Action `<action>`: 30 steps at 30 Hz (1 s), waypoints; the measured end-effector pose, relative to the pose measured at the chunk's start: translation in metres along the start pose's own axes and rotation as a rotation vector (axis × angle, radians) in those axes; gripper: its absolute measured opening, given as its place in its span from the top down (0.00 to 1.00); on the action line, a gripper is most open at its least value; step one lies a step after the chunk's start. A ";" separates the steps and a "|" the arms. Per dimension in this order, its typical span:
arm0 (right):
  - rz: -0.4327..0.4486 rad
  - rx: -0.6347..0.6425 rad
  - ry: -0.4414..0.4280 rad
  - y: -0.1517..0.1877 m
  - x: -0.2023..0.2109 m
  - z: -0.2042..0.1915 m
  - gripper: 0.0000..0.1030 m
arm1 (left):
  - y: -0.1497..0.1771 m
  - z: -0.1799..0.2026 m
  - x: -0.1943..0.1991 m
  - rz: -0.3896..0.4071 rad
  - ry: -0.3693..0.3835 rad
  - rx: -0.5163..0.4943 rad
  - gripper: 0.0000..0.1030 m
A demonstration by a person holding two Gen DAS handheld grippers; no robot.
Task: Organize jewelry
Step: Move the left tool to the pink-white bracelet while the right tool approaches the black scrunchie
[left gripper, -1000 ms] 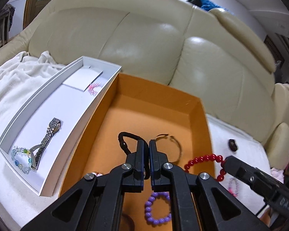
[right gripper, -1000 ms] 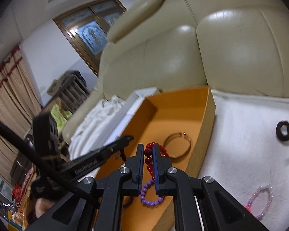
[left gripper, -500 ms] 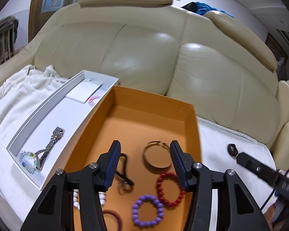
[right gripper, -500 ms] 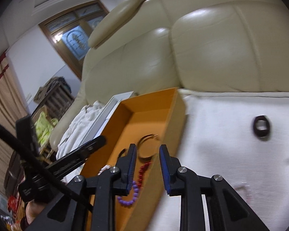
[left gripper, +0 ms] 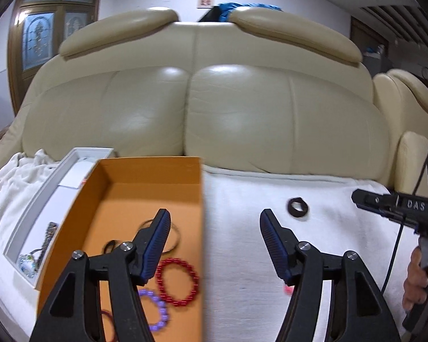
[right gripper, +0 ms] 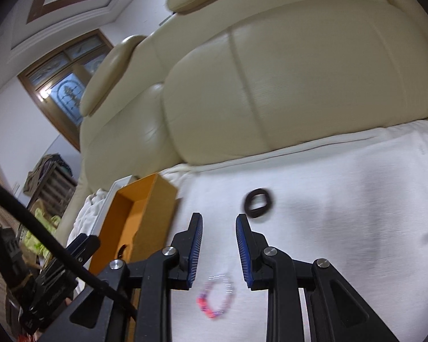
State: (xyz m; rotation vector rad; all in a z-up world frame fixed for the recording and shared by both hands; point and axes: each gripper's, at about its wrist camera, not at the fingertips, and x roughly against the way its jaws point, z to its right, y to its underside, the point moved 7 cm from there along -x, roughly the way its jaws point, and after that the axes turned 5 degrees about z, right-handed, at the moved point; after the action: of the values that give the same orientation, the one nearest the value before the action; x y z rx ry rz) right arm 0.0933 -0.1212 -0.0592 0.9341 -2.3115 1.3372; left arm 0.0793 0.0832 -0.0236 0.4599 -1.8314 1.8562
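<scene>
An orange box (left gripper: 145,171) sits on a white cloth and holds a red bead bracelet (left gripper: 177,281), a purple bead bracelet (left gripper: 156,310), a metal bangle (left gripper: 174,235) and a black band (left gripper: 111,245). My left gripper (left gripper: 214,222) is open wide and empty, over the box's right wall. My right gripper (right gripper: 218,228) is open and empty above the cloth. A pink bead bracelet (right gripper: 215,299) lies between and just below its fingers. A black ring (right gripper: 257,198) lies just beyond its right fingertip and also shows in the left wrist view (left gripper: 298,207).
A white tray (left gripper: 42,199) left of the box holds a watch (left gripper: 47,236) and a pale bead bracelet (left gripper: 27,262). A beige leather sofa back (left gripper: 208,108) rises behind. The right gripper's body (left gripper: 396,208) and a hand (left gripper: 416,273) are at the right.
Both grippers opened, dropping the black band and the red bracelet into the box. Both then swung right, away from the box; the right one now hangs over the pink bracelet.
</scene>
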 end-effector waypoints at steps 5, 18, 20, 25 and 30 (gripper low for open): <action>-0.008 -0.035 0.028 -0.006 0.007 0.031 0.74 | 0.007 0.031 -0.013 -0.022 0.005 -0.066 0.36; -0.033 -0.029 0.033 -0.009 0.006 0.046 0.74 | 0.028 0.078 -0.034 -0.065 0.020 -0.207 0.36; -0.035 -0.027 0.035 -0.009 0.006 0.047 0.74 | 0.029 0.082 -0.034 -0.062 0.020 -0.226 0.36; -0.043 -0.032 0.040 -0.008 0.004 0.048 0.74 | 0.032 0.085 -0.034 -0.065 0.025 -0.251 0.36; -0.048 -0.038 0.043 -0.007 0.002 0.047 0.74 | 0.033 0.086 -0.034 -0.069 0.030 -0.259 0.36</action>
State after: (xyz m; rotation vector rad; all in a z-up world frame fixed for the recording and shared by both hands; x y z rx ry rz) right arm 0.0984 -0.1646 -0.0778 0.9345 -2.2601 1.2767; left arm 0.0804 -0.0049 -0.0663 0.3940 -1.9753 1.5445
